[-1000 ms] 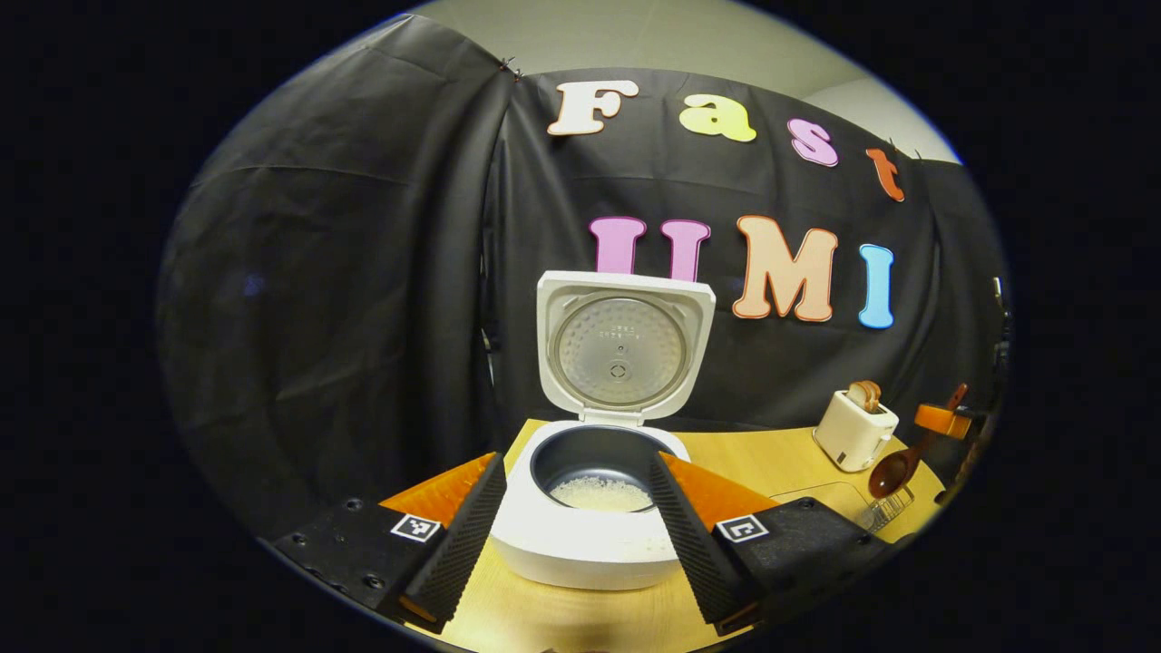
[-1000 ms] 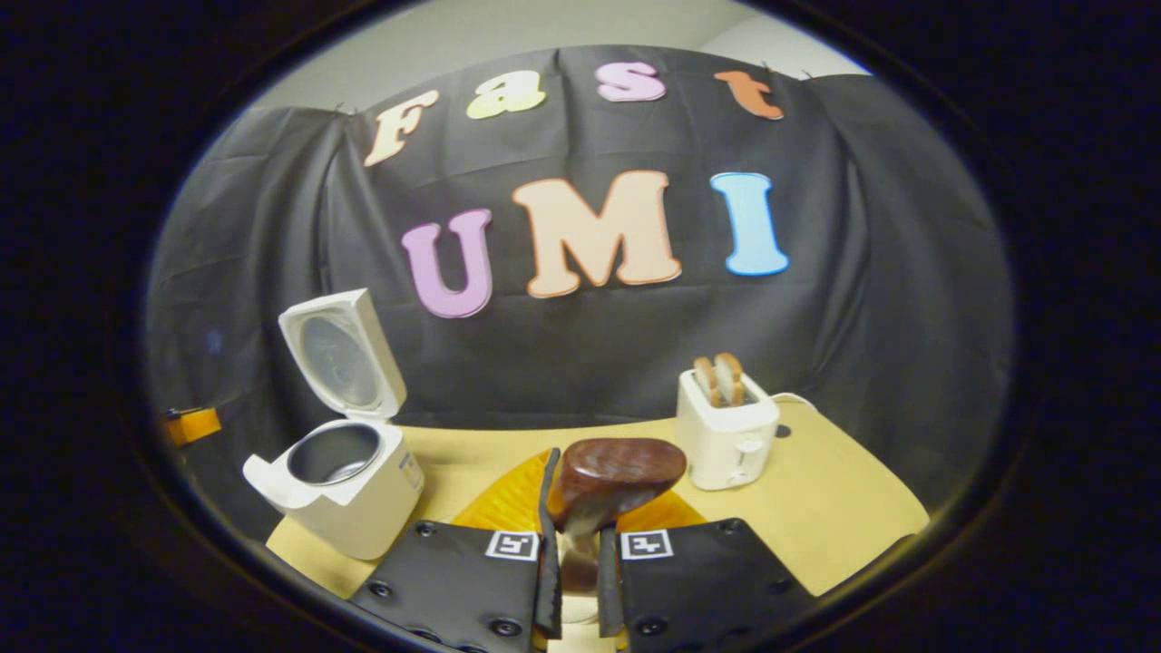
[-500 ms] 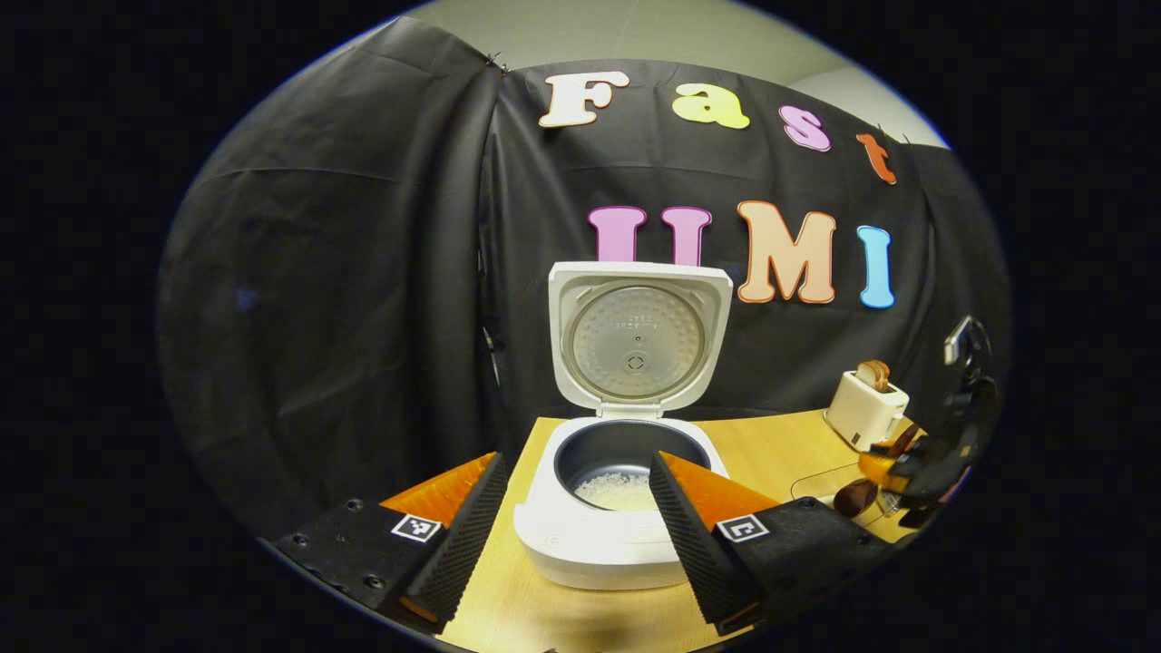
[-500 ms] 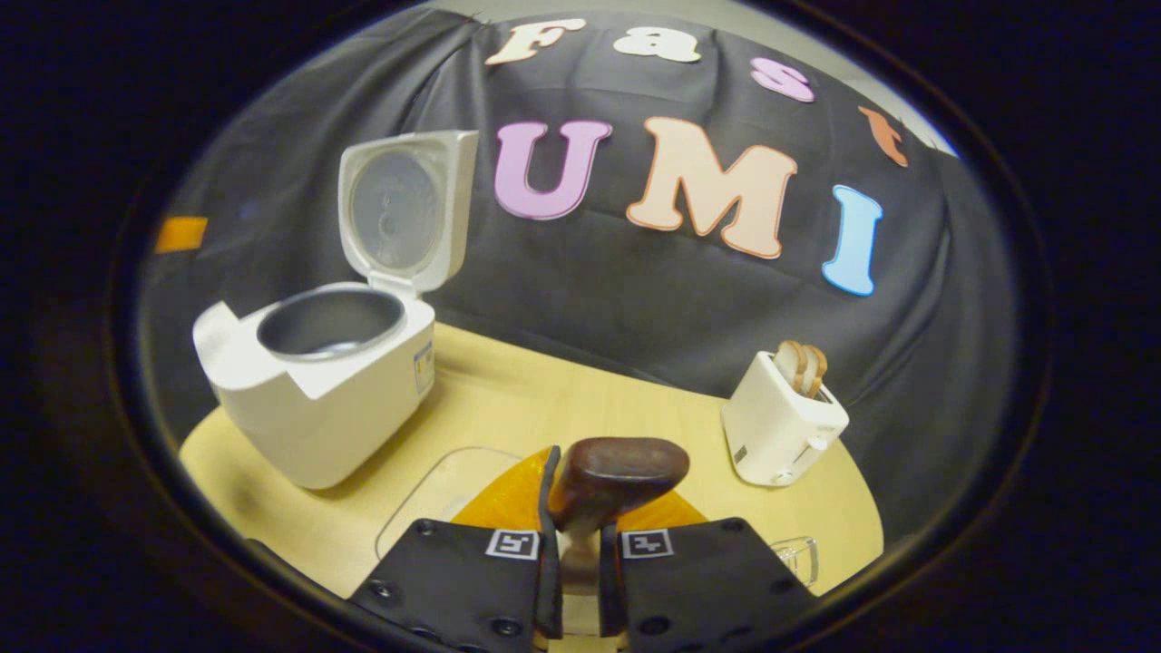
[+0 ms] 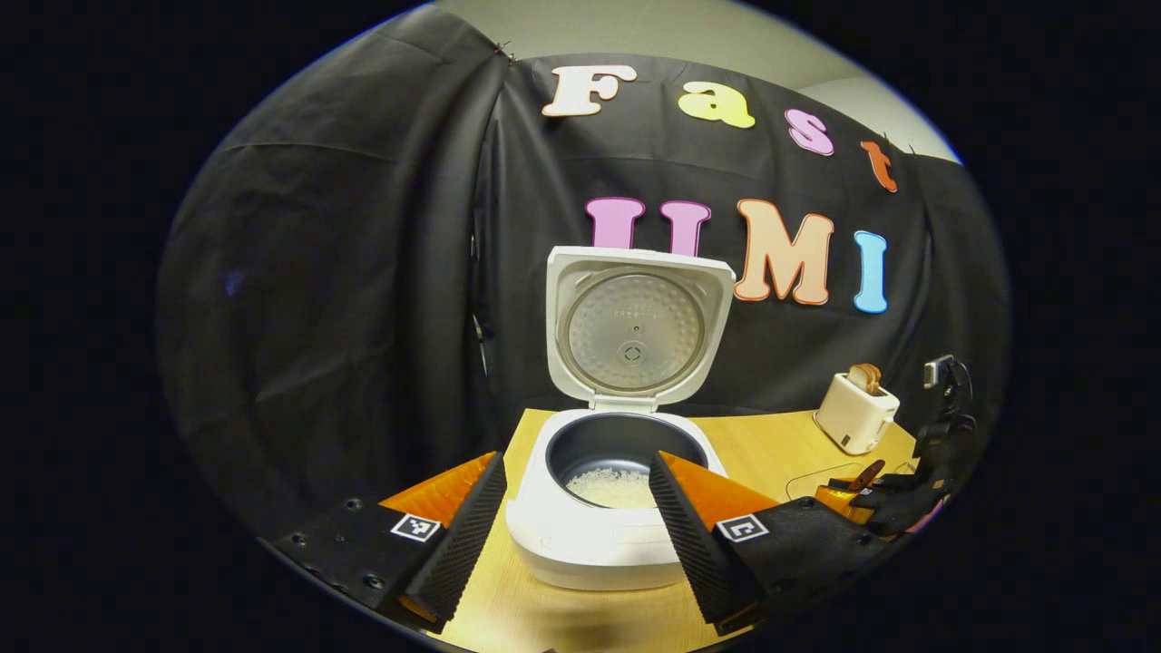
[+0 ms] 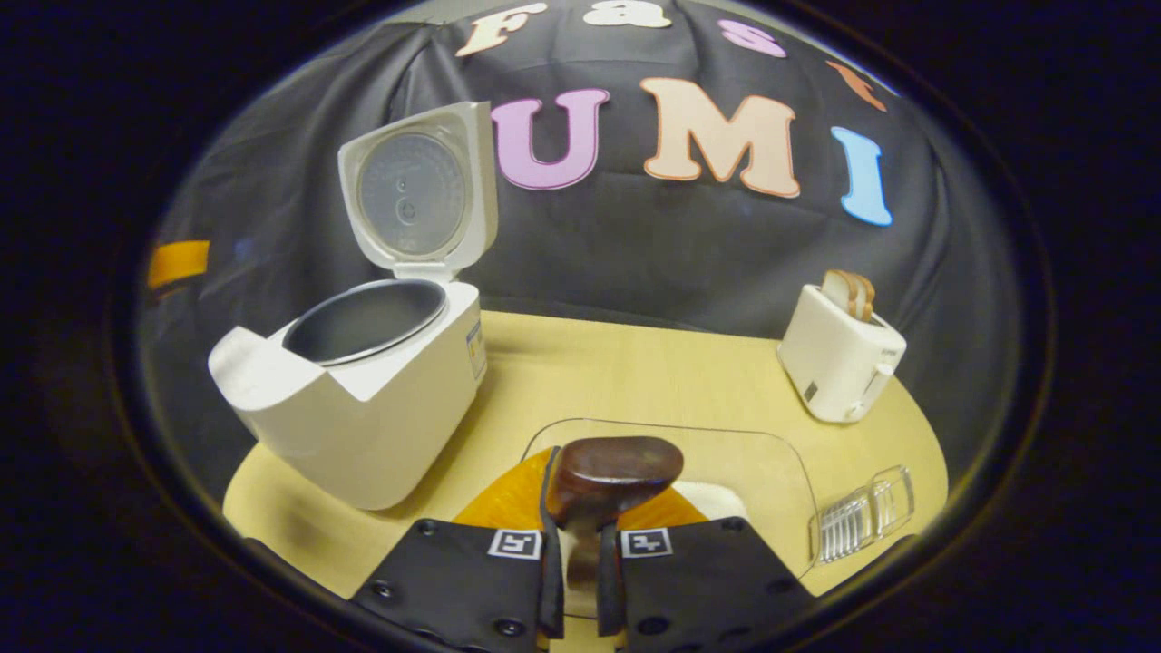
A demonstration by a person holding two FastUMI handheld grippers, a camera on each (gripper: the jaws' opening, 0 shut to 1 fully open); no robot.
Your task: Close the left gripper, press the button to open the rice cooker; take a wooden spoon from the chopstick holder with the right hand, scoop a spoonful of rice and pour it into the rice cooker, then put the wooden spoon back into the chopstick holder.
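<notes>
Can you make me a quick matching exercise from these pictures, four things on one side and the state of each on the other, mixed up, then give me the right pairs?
Things:
1. rice cooker
2. wooden spoon
3. toaster
4. left tool

States:
A. open, holding nothing
B. gripped between the right tool's fingers
C. lid up, some rice in the pot
D. bread slices sticking out of the top

Pairs: 1-C, 2-B, 3-D, 4-A
</notes>
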